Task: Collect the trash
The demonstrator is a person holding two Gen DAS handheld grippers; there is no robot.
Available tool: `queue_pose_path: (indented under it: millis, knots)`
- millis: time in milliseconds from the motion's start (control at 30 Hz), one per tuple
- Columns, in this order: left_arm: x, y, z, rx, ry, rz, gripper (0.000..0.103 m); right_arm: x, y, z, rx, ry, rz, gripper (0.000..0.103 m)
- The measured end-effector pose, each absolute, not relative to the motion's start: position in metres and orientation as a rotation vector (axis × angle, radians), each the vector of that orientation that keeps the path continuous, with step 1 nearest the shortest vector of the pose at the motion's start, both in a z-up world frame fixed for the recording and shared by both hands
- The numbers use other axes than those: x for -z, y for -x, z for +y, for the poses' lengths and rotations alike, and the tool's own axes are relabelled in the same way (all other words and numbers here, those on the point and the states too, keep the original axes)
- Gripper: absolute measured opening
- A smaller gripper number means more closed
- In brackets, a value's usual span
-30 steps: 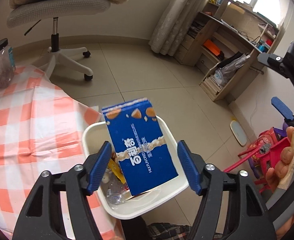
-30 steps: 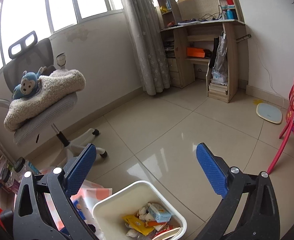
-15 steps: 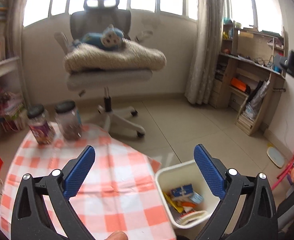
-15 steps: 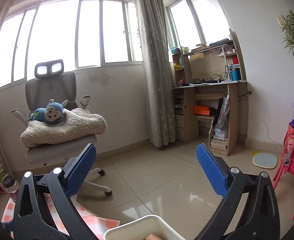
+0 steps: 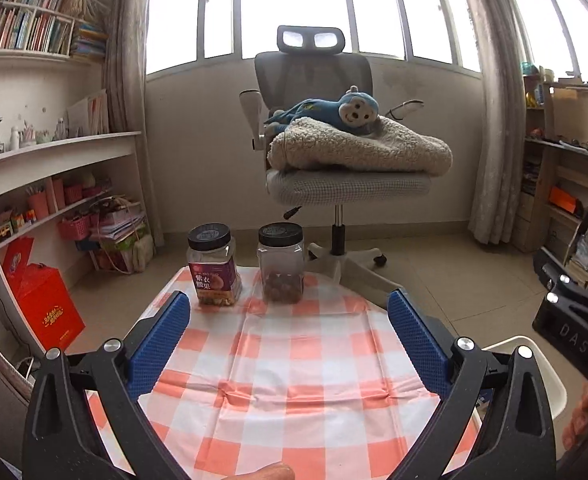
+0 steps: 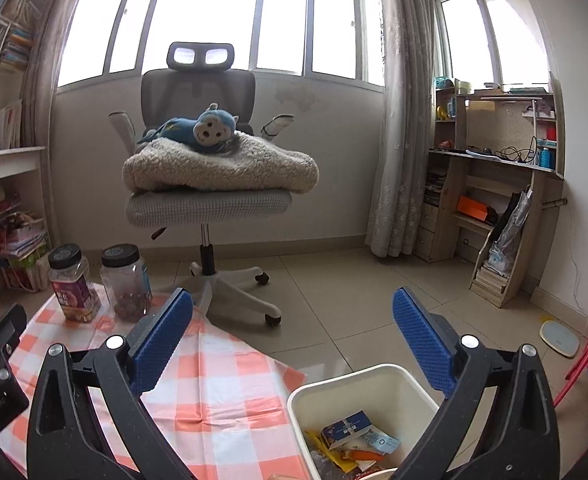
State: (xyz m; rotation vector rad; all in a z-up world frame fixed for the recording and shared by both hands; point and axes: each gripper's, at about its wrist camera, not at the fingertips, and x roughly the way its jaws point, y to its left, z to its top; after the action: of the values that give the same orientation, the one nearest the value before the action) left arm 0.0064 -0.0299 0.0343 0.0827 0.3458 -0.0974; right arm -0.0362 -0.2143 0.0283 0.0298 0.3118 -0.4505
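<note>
Left gripper point(image 5: 290, 340): jaws spread wide, nothing between the blue pads — it hangs over the checked tablecloth point(image 5: 294, 380).
Right gripper point(image 6: 294, 338): also wide open and empty, held above the table's right edge and the bin.
White bin point(image 6: 322, 390): stands on the floor just beside the table, under the right gripper; in the left wrist view only its rim shows at the lower right.
Trash: inside the bin — a blue carton point(image 6: 348, 428) lying on top, yellow and orange wrappers under it.
Jars: two black-lidded jars at the table's far edge, side by side — the labelled jar point(image 5: 213, 270) to the left, the clear jar point(image 5: 281, 268) with dark contents to the right.
Beyond the table: a grey office chair point(image 5: 334, 184) carrying a cream blanket and a blue monkey toy point(image 5: 334, 112), windows behind it.
</note>
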Motion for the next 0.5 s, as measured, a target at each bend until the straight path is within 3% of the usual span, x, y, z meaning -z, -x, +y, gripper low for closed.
queue_pose_path:
  millis: [267,500]
  knots:
    - [-0.018,-0.033,-0.012,0.079,-0.004,0.468,0.096,-0.015,0.01,-0.203,0.438,-0.038,0.367,0.096]
    - [-0.017,-0.031,-0.015,0.064,-0.002,0.472,0.096,-0.016,0.01,-0.202,0.411,-0.051,0.375,0.096]
